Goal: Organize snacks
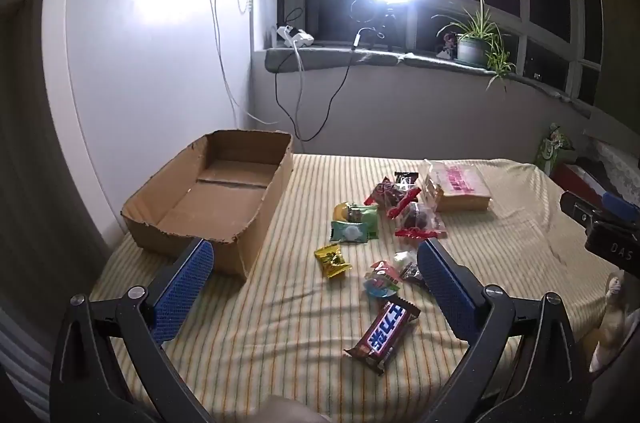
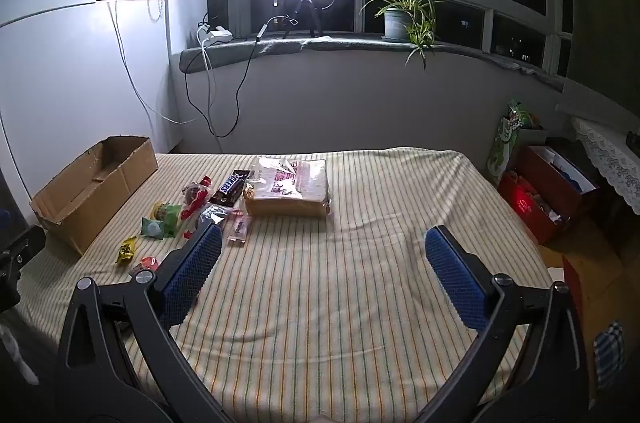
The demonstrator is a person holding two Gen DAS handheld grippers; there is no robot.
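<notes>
Hovering with jaws apart, the left tool (image 1: 316,263) sits nearest the Snickers bar (image 1: 383,337), lying diagonally on the bed (image 1: 500,255) right of the empty cardboard box (image 1: 208,199); right tool (image 2: 324,251) also apart, farther.

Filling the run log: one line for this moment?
left gripper: open, empty | right gripper: open, empty | cardboard box: empty | snacks: on bed
</notes>
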